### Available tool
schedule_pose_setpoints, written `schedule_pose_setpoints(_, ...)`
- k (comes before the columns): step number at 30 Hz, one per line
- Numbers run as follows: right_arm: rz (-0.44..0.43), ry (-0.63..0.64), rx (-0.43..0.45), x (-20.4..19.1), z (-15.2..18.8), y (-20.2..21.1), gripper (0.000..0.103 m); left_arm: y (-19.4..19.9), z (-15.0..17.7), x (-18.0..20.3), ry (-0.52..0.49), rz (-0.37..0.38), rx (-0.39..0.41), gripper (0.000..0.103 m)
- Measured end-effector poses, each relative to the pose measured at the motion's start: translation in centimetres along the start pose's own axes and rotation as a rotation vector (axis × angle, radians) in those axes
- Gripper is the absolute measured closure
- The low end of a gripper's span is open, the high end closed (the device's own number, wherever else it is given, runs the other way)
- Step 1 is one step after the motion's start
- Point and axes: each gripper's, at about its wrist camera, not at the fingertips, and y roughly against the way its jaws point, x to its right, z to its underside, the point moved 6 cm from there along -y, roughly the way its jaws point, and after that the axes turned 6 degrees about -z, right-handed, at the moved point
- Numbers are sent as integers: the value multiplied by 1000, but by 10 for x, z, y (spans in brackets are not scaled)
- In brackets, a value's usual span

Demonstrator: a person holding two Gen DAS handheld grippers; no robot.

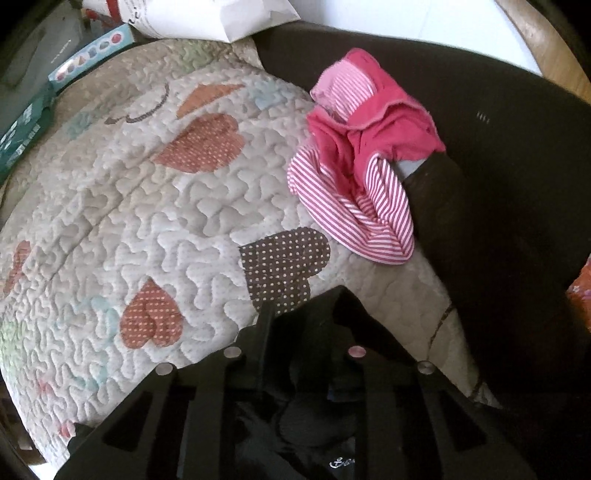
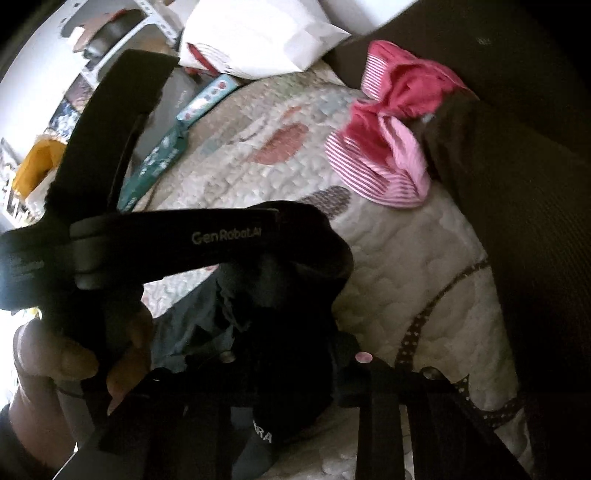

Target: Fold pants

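Observation:
The black pants are bunched in a dark wad above a quilted cover with heart patches. My left gripper is at the bottom of the left wrist view, shut on a fold of the black pants, where a small white logo shows. In the right wrist view a hand holds the left gripper, whose tips are buried in the cloth. My right gripper is shut on the same wad from below, with a label with white letters hanging beneath it.
A crumpled red and pink striped garment lies at the quilt's far right edge against a dark brown cushion. Flat boxes and a white paper bag line the far left edge. A shelf stands behind.

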Motion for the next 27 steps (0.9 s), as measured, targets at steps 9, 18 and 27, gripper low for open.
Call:
schedule_pose_setpoints(9, -68, 61, 32, -24, -5, 15, 79, 42, 0, -12, 35, 3, 75, 89)
schedule_pose_setpoints(18, -231, 98, 27, -62, 0, 49, 80, 109, 13, -36, 112, 18, 179, 91)
schedule_pose_setpoints(27, -332, 194, -30, -122, 17, 59, 81, 165, 53, -90, 263, 24, 277, 91)
